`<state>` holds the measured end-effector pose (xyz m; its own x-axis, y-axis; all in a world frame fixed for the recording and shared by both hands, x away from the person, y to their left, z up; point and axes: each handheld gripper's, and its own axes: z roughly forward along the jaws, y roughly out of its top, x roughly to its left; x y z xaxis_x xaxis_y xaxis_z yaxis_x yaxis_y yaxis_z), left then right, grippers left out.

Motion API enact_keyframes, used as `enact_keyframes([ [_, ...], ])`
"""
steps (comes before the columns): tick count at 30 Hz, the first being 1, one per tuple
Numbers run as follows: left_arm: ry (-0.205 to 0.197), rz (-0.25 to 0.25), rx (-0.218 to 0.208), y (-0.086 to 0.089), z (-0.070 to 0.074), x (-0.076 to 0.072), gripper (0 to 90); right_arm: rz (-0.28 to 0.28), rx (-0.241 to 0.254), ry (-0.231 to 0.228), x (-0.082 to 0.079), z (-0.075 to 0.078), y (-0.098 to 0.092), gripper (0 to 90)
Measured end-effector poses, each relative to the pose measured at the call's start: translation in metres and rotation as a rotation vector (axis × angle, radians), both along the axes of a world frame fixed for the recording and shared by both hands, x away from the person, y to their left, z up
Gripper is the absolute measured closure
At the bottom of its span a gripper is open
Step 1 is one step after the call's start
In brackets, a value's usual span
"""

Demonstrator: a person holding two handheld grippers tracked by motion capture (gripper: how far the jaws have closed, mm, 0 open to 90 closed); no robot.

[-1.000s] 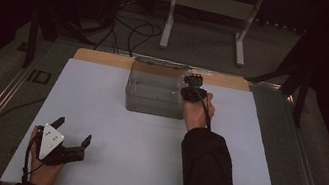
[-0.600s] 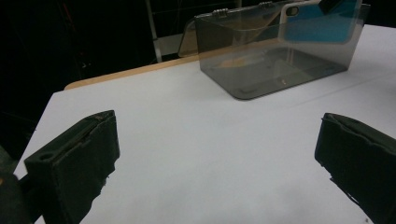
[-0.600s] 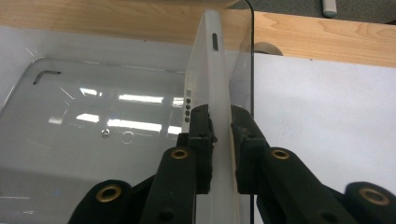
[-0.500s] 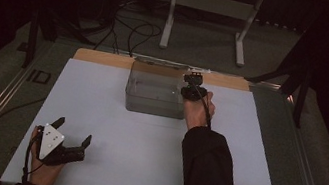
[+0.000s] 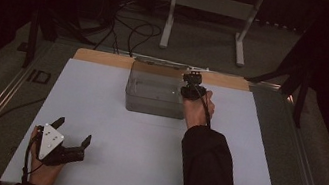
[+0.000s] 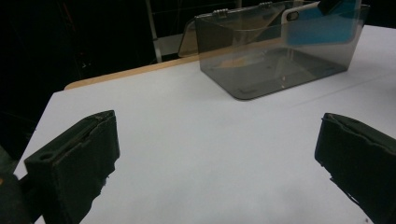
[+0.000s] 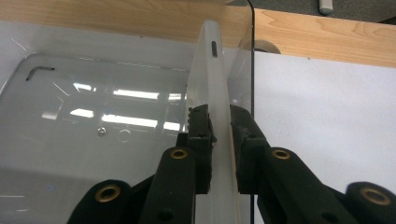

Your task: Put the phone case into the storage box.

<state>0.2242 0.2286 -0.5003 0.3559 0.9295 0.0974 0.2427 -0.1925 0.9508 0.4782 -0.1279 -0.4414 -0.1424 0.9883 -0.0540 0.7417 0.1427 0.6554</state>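
Right gripper view: the right gripper (image 7: 219, 128) pinches a thin white phone (image 7: 210, 88) edge-on, just inside the right wall of the clear box (image 7: 84, 140) near the table's far edge. The left gripper (image 5: 71, 139) rests wide apart, holding nothing. Placing appears underway; next, probably lower, then release gently.

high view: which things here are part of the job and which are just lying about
Part of the job:
- phone, on edge, clamped in the right claw
- clear box, phone held over its right end

Lying about:
- left claw, open on the table, apart from the box
- metal stand and cables on the floor behind
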Motion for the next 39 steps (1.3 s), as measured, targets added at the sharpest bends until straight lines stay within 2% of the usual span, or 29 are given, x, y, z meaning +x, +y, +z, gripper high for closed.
enact_keyframes([
  [4, 0.0, -0.001, 0.0, 0.0, 0.0, 0.0, 0.6, 0.001, 0.002, -0.001, 0.0, 0.0, 0.001, 77.6],
  [20, 0.0, -0.001, 0.0, 0.0, 0.0, 0.0, 0.6, 0.004, 0.005, 0.016, 0.001, 0.001, 0.0, 77.4],
  [25, -0.001, -0.001, 0.0, 0.0, 0.0, 0.0, 0.6, 0.045, 0.003, -0.001, 0.0, 0.002, 0.002, 69.2],
  [30, -0.001, -0.001, 0.0, 0.0, 0.0, 0.0, 0.6, 0.056, 0.018, 0.003, -0.002, 0.004, 0.0, 68.0],
  [31, -0.001, -0.001, 0.001, -0.001, 0.0, 0.0, 0.6, 0.08, 0.04, -0.005, -0.004, 0.008, -0.002, 63.9],
  [35, 0.0, -0.002, 0.003, -0.001, 0.0, 0.0, 0.6, 0.138, 0.048, -0.034, -0.007, 0.012, -0.002, 58.5],
  [38, 0.0, -0.001, 0.003, -0.001, 0.0, 0.0, 0.6, 0.194, 0.02, -0.073, -0.01, 0.013, -0.003, 51.3],
  [39, -0.001, -0.001, 0.003, -0.001, 0.0, 0.0, 0.6, 0.194, 0.02, -0.073, -0.01, 0.013, -0.003, 51.3],
])
